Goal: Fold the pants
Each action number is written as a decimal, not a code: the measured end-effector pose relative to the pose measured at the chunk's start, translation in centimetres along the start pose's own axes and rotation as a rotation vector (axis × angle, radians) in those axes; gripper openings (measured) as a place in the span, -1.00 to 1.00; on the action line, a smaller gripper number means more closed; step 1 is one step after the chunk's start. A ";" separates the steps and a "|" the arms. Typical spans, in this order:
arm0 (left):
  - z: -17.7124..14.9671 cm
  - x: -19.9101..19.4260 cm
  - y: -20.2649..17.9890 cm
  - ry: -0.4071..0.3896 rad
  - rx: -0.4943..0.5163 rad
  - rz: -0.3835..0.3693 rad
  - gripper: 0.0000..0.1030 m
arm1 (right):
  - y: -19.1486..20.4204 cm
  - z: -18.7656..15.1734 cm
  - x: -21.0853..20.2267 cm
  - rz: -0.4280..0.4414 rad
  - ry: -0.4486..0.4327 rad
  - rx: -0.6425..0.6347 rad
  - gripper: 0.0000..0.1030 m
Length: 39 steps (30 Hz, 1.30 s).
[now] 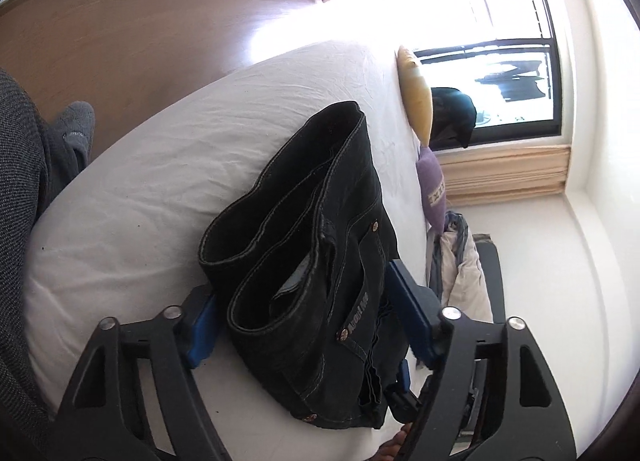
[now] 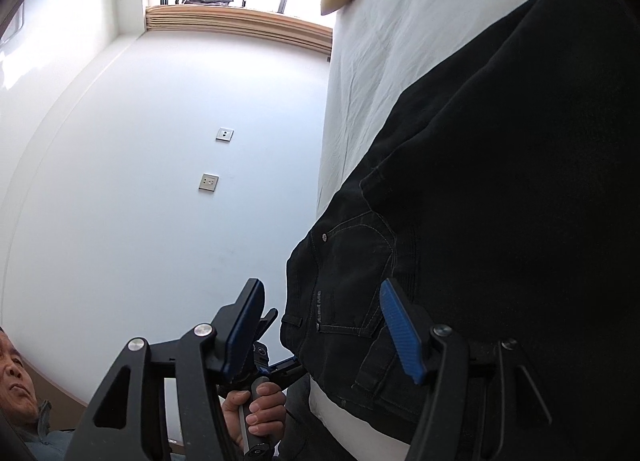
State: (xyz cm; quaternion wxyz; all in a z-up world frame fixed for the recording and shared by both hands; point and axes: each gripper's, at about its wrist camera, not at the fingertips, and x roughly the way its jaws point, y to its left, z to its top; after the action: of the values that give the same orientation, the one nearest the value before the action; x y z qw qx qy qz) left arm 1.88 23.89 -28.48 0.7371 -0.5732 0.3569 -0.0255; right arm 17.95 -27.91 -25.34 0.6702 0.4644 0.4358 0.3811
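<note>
Left gripper spread wide around folded black pants, right gripper likewise agape beside waistband

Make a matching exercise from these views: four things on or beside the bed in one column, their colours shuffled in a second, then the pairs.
Things:
1. pants
2. bed sheet
3. upper pillow
4. lower pillow

Colours:
A. purple
B. black
C. yellow
D. white

Pairs: 1-B, 2-D, 3-C, 4-A
</note>
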 end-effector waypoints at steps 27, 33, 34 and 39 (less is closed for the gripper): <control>-2.1 1.2 -14.7 -0.003 0.400 -0.009 -0.69 | -1.5 0.9 5.3 -0.275 0.104 -0.003 0.03; -8.3 4.2 -24.0 0.026 0.730 0.008 -0.68 | 2.7 3.0 -0.8 -0.243 0.012 -0.083 0.49; -9.9 5.3 -25.3 0.037 0.792 0.015 -0.68 | 3.6 3.4 -1.7 -0.245 0.025 -0.111 0.49; -18.2 10.5 -28.5 0.098 1.049 0.048 -0.68 | 6.6 5.0 -6.3 -0.227 0.040 -0.191 0.53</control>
State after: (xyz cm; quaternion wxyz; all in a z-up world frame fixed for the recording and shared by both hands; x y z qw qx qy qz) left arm 10.14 -5.57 -10.66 0.9079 -0.1172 0.3431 -0.2105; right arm 19.81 -33.29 -16.61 0.7413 0.3385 0.4607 0.3518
